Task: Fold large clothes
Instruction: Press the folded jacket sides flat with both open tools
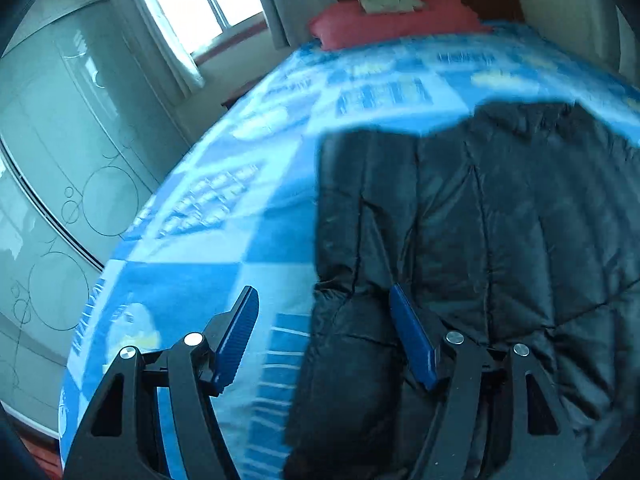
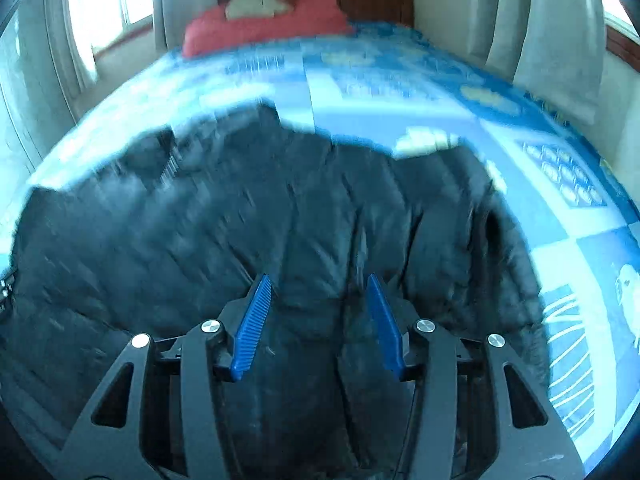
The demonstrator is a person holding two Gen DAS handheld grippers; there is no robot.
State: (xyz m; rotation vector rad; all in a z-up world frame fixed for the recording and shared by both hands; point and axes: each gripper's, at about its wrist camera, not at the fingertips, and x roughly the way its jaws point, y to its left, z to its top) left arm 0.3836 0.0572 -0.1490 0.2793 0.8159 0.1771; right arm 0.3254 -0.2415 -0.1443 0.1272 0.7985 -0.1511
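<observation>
Bed with blue patterned blanket (image 1: 240, 216), red pillow (image 1: 392, 20) at the headboard. Black quilted jacket (image 1: 500, 240) lies spread flat on the blanket. Left gripper (image 1: 324, 300) spread wide, straddling the jacket's left edge, nothing pinched. Right gripper (image 2: 320, 284) spread over the jacket's middle; blurry, probably hovering, not touching. Frosted wardrobe doors (image 1: 60, 140) left of the bed.

Daylight floods in from the window (image 1: 196, 4) at upper left on my left feed, blown out to white, and everything carries a cold blue cast. My right feed is smeared with motion blur across the black jacket (image 2: 248, 216) and the blue bedspread (image 2: 400, 80). Both fisheye views bend hard at the rims, with dark vignetted corners.
</observation>
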